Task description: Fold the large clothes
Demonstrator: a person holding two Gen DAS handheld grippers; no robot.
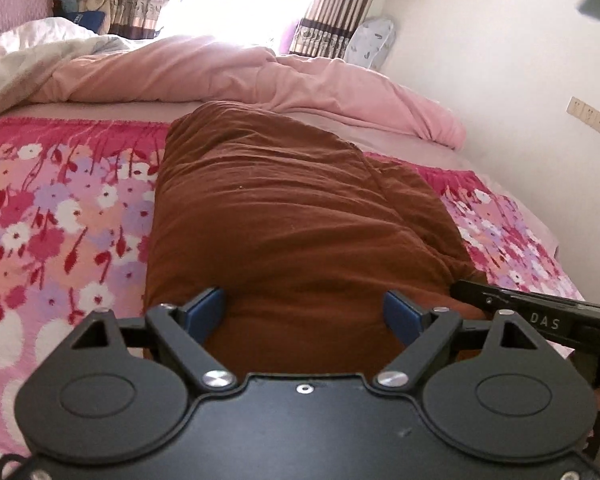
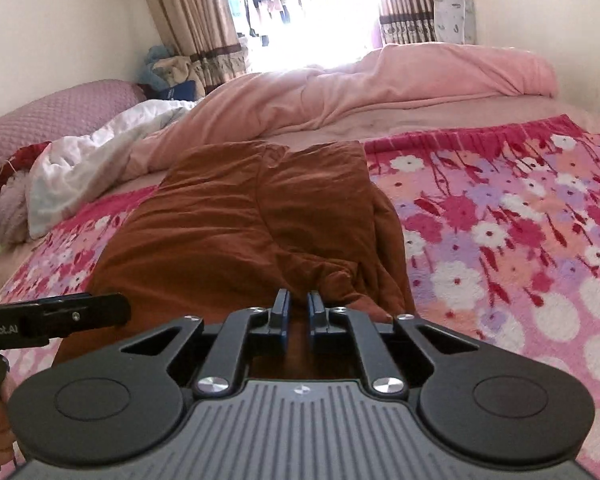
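In my left wrist view, the flowered blanket [image 1: 52, 216] is filling the left side of the frame, lying over the bed [image 1: 100, 110]. At the centre, the brown garment [image 1: 284, 216] is lying in a long rumpled bundle on that blanket, running from the bottom centre up toward the middle of the frame. My left tool [image 1: 305, 314] is sitting at the bottom centre with its blue pads spread wide, one on each side of the garment's near end; they are not pressing the cloth. Toward the lower right, my right tool [image 1: 512, 308] is poking in as a black bar beside the garment's edge. Across the upper part, a pink quilt [image 1: 228, 76] is lying bunched.

In my right wrist view, my left tool [image 2: 80, 312] is entering at the lower left as a dark bar. At the centre, the brown garment [image 2: 244, 216] is lying partly folded on the blanket. At the bottom centre, my right tool [image 2: 298, 308] is holding its two blue pads almost pressed together with a narrow gap; whether a fold of the garment is caught between them I cannot tell. On the right, the flowered blanket [image 2: 512, 232] is spreading to the frame's edge.
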